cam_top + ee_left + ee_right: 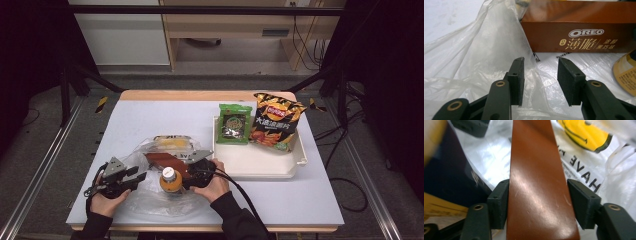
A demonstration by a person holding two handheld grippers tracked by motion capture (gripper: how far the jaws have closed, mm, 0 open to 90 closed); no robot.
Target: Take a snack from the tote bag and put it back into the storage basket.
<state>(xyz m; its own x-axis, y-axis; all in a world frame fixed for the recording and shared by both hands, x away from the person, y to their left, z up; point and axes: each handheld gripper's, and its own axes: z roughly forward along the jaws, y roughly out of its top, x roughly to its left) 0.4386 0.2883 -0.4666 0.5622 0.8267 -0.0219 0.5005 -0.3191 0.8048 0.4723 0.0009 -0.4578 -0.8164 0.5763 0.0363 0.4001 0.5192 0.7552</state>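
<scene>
A brown Oreo box (167,161) (579,30) lies on a clear plastic bag (150,202) (481,50) at the table's front left. My right gripper (184,169) (537,182) is shut across the box (536,195), one pad on each long side. An orange bottle (170,181) (627,72) with a yellow cap stands upright just in front of the box, between the two hands. My left gripper (141,176) (541,60) sits left of the bottle and points at the box. Its jaws stand apart, and a fold of bag film rises beside the left pad without being pinched.
A white tray (260,172) at the right holds a green snack packet (235,124) and an orange-and-black chip bag (276,122). The bag carries a yellow smiley print (584,132). The table's front edge (200,227) runs just behind the wrists.
</scene>
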